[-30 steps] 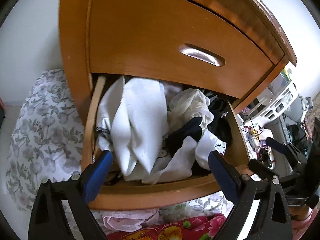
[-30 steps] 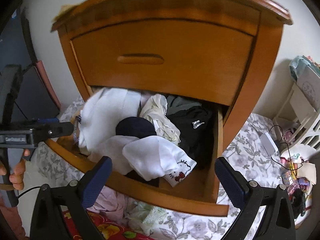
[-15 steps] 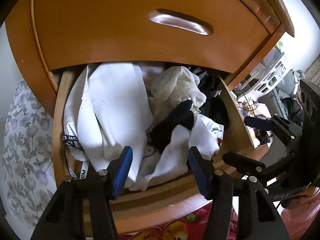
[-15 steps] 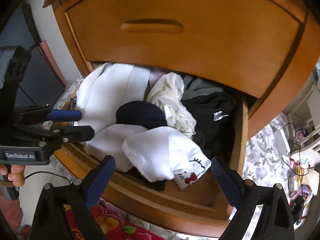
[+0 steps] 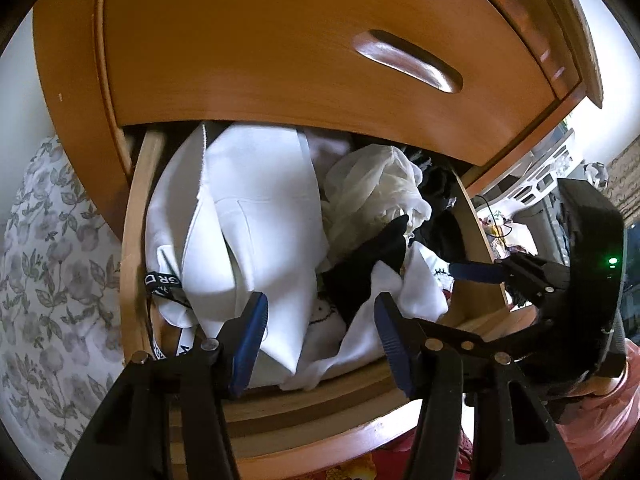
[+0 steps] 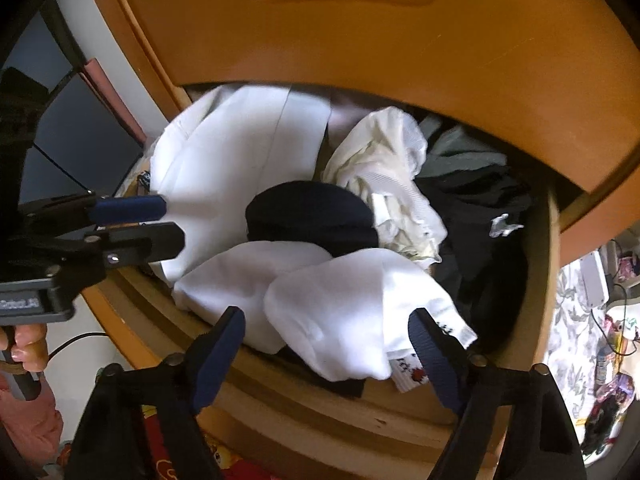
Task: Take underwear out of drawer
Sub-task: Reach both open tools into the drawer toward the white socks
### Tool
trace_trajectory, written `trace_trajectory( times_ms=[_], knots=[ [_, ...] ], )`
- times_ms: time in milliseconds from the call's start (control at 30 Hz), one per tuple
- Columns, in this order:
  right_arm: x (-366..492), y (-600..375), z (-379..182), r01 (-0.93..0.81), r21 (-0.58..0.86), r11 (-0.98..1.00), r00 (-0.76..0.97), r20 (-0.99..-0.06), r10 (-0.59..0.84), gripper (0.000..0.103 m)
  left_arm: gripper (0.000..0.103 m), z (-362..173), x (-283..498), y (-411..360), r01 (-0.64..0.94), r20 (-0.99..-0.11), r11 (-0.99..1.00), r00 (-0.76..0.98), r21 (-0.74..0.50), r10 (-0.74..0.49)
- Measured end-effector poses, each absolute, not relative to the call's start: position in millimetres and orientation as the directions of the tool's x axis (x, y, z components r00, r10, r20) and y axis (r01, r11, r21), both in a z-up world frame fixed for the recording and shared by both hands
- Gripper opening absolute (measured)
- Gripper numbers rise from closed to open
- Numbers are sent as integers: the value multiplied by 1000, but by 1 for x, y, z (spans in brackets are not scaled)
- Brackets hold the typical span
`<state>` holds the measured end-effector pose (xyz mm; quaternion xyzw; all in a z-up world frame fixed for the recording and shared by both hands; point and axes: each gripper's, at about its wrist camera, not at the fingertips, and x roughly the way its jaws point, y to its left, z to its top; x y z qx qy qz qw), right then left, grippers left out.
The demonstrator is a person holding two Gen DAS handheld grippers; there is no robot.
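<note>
Left tool point(image 5: 320, 320) half spread over the open drawer point(image 5: 132, 240), white folded garment point(image 5: 256, 216) between its blue pads and just ahead. Dark sock point(image 5: 360, 276) ahead-right. Right tool point(image 5: 476, 272) far right, entering over the drawer's side, jaws closing.

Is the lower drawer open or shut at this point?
Open. The lower drawer is pulled out beneath the closed upper drawer, and its heaped clothes, such as the white garment, lie exposed.

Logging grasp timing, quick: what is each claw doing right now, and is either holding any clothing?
Left claw: open, holding nothing, poised over the white garment.
Right claw: open but closing, white bundle between its jaws, not gripped.
</note>
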<state>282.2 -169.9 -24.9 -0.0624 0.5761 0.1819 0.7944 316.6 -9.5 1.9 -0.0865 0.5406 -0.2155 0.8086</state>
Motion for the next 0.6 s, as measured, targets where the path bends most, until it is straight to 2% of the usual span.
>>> trace_trajectory(
  times_ms=[267, 467, 600],
  knots=[
    [287, -163, -38, -353, 54, 934, 247, -958, 149, 84, 57, 0, 316, -10, 262, -830, 884, 317, -388, -459],
    [285, -174, -39, -322, 55, 945, 254, -957, 142, 75, 57, -4, 317, -21, 285, -834, 875, 292, -391, -468],
    [284, -183, -39, -312, 47, 949, 256, -958, 132, 65, 57, -9, 317, -31, 308, -842, 869, 265, -387, -469]
  ],
)
